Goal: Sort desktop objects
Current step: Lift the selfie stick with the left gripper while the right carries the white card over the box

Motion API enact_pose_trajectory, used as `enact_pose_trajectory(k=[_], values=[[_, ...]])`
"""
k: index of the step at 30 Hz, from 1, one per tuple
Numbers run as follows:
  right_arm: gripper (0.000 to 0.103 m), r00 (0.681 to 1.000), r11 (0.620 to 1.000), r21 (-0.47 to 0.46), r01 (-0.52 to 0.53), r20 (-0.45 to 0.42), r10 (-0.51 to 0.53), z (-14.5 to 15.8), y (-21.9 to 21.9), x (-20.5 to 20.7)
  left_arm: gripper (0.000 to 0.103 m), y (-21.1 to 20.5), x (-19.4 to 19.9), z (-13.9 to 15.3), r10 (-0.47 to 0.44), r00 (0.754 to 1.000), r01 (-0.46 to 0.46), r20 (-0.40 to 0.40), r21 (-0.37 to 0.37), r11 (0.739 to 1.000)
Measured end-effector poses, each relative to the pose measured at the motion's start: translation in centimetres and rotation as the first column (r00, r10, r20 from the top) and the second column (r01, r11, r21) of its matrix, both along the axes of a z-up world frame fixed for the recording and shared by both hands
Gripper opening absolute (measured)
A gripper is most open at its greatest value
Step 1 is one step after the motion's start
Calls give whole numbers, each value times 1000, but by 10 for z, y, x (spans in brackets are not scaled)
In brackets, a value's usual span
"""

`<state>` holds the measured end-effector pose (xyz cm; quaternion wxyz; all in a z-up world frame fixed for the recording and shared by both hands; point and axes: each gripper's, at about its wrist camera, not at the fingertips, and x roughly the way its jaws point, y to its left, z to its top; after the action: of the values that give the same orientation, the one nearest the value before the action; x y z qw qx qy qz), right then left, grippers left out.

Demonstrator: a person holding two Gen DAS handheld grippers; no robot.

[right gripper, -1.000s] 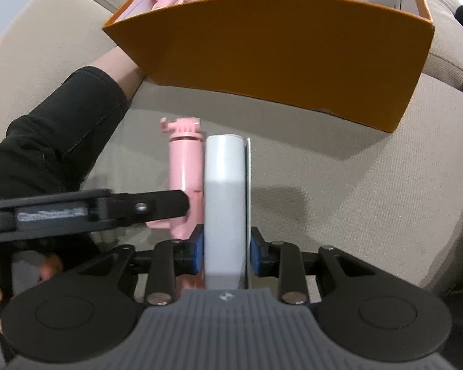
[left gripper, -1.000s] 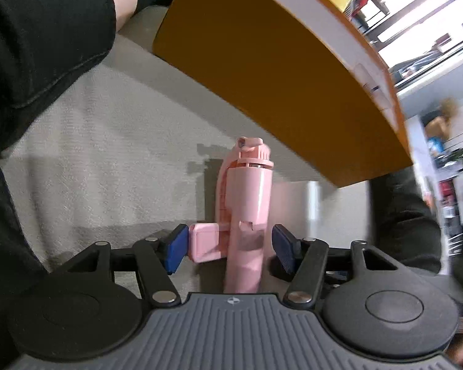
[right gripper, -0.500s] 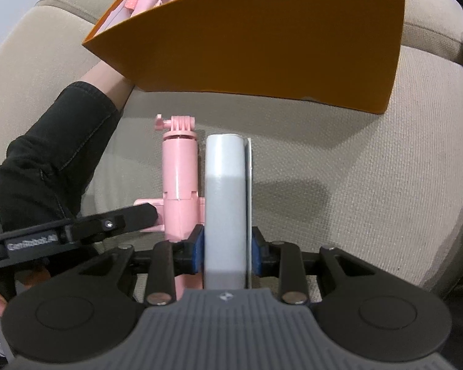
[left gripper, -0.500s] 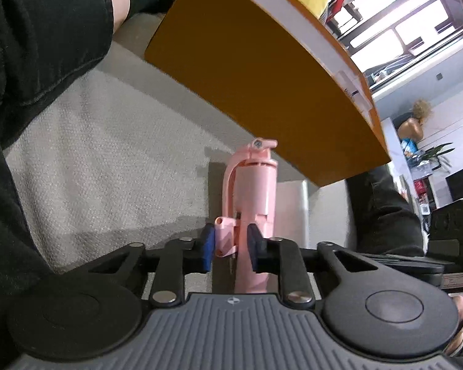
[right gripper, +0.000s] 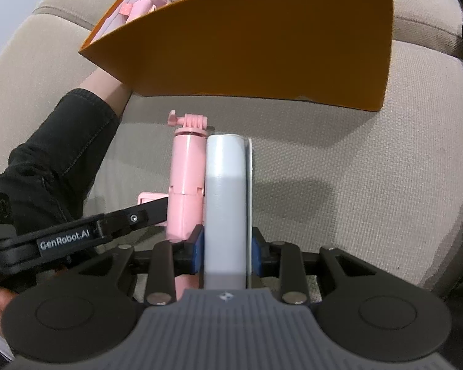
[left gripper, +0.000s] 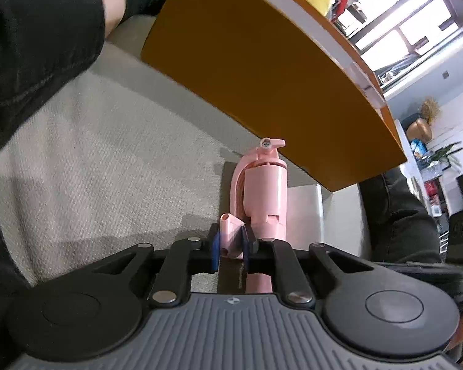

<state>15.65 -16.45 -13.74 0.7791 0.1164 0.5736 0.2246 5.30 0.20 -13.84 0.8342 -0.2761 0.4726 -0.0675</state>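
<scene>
While the left wrist view looks down along the left claw [left gripper: 230, 244], its blue pads are closing on a small side tab of the pink selfie stick [left gripper: 264, 197], which already sits between them and touches both. The stick lies on a beige woven sofa cushion [left gripper: 108, 166], beside a white flat box [left gripper: 304, 212]. Just behind it stands an orange box [left gripper: 262, 71] with a white inner rim. A black sleeve [left gripper: 37, 43] fills the upper left corner. At the right edge a bright room shows, with windows, a green plant and some shelves, all small and blurred.

In the right wrist view, the right claw [right gripper: 227, 251] holds the white flat box [right gripper: 227, 203] on its narrow edge, pads pressed on both sides. The pink selfie stick [right gripper: 186, 182] touches the left side of this box. The left claw [right gripper: 151, 212] comes in from the left, against the stick's tab. The orange box [right gripper: 262, 46] rests on the same cushion [right gripper: 355, 169], near the sofa back, and holds a pink item and a white card.
</scene>
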Motion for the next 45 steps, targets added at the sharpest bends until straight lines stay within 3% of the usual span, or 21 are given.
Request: enact_pose_trajectory(k=[5, 13, 20, 25, 29, 35, 39, 45], values=[[31, 1000, 1000, -10, 13, 19, -13, 8, -6, -5, 11, -21, -10, 22, -45, 996, 38, 77, 99, 994], [31, 997, 1000, -20, 18, 79, -17, 42, -22, -15, 11, -19, -15, 50, -62, 990, 44, 125, 146, 988], [31, 985, 1000, 0, 22, 171, -22, 120, -41, -5, 11, -21, -3, 109, -117, 973, 89, 200, 140, 986], [31, 960, 997, -56, 52, 276, -35, 179, -43, 20, 11, -18, 20, 153, -152, 955, 124, 253, 125, 984], [31, 937, 983, -144, 111, 344, -55, 206, -31, 61, 11, -21, 45, 185, -174, 931, 124, 321, 172, 977], [31, 952, 938, -303, 170, 296, -77, 180, -6, 142, 11, -27, 97, 196, -183, 919, 118, 348, 198, 973], [31, 971, 900, -400, 175, 222, -90, 146, 1, 183, 11, -27, 135, 181, -179, 929, 126, 323, 180, 976], [31, 985, 827, -538, 164, 130, -111, 97, 12, 212, 11, -23, 173, 159, -177, 937, 144, 302, 130, 981]])
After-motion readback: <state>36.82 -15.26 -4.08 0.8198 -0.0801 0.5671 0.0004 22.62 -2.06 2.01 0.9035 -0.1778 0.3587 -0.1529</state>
